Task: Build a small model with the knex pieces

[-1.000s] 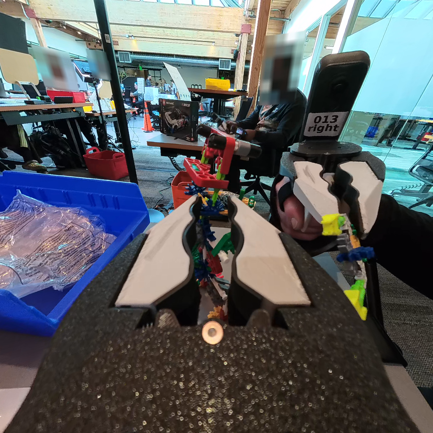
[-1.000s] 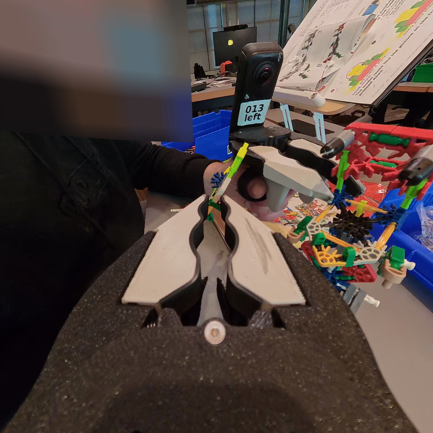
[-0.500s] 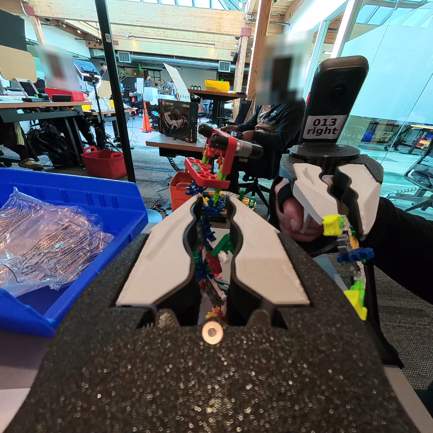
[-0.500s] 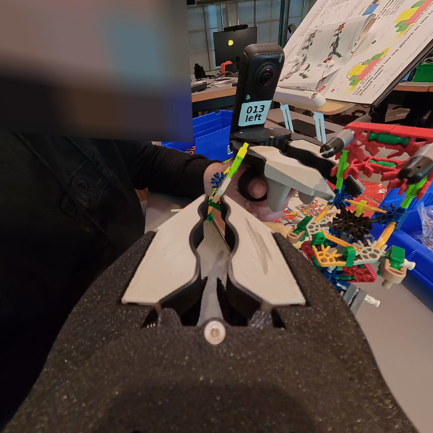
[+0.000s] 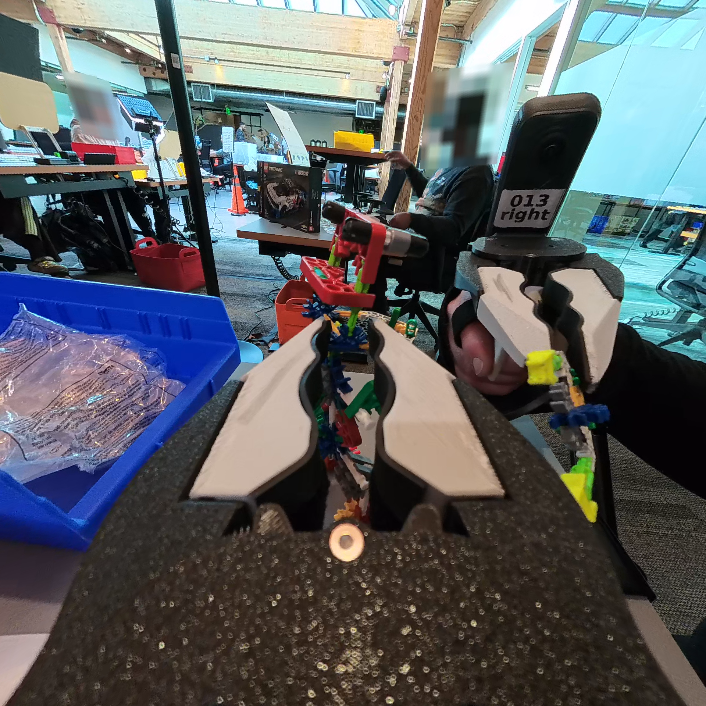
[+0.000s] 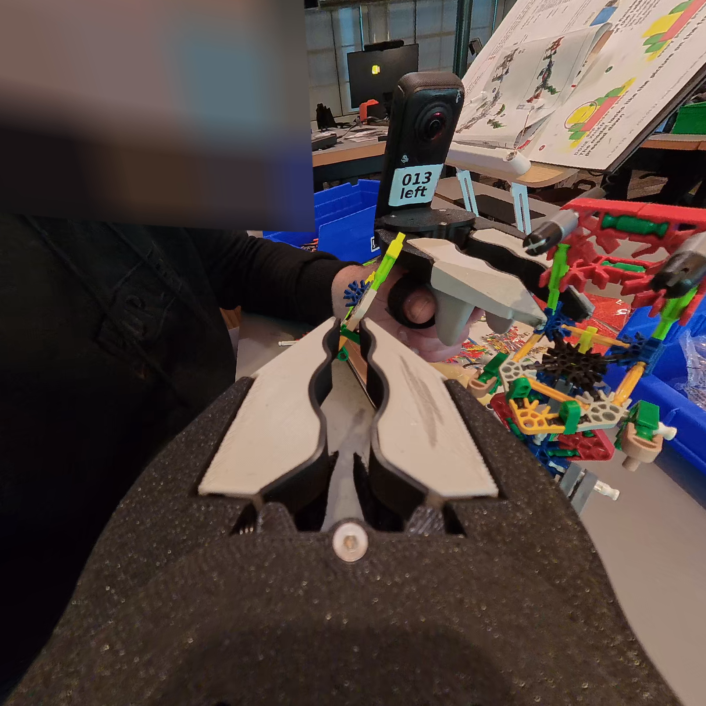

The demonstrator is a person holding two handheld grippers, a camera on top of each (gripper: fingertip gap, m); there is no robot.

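Observation:
My left gripper (image 5: 345,328) is shut on a many-coloured construction-toy model (image 5: 336,282) with a red panel on top, and holds it upright above the table. In the right wrist view the model (image 6: 573,366) hangs from the left gripper (image 6: 561,311) by a blue connector. My right gripper (image 6: 349,324) is shut on a thin strip of rods and connectors (image 6: 384,269), lime, yellow and blue. In the left wrist view the right gripper (image 5: 561,372) holds that strip (image 5: 573,420) hanging down, just right of the model and apart from it.
A blue bin (image 5: 126,324) with clear plastic bags (image 5: 76,393) stands at the left. An open instruction booklet (image 6: 573,76) leans on a stand behind the model. More blue bins (image 6: 344,217) stand behind. A black pole (image 5: 183,153) and a seated person (image 5: 450,214) are farther off. The grippers' ends are close to 10 cm from one another.
Both grippers stay shut on their pieces and have barely moved. The seated person in the background has reached an arm out.

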